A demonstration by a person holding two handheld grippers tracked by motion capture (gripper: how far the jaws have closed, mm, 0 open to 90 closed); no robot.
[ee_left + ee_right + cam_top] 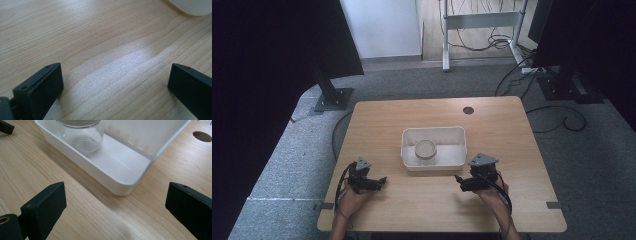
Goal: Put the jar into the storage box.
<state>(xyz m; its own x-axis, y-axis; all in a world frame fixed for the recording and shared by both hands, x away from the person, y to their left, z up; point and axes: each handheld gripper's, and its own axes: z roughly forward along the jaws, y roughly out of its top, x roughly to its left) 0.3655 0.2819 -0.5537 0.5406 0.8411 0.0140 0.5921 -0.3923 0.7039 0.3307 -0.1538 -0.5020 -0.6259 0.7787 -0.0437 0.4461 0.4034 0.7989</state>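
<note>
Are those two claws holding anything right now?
No. The left gripper and right gripper are both open over the bare table; the jar sits untouched in the tray.

Lab/test bay: bare wooden table (412, 115) on grey carpet (287, 165), rig stands (332, 95) at 10 and 2, cables (482, 42) at 12.
</note>
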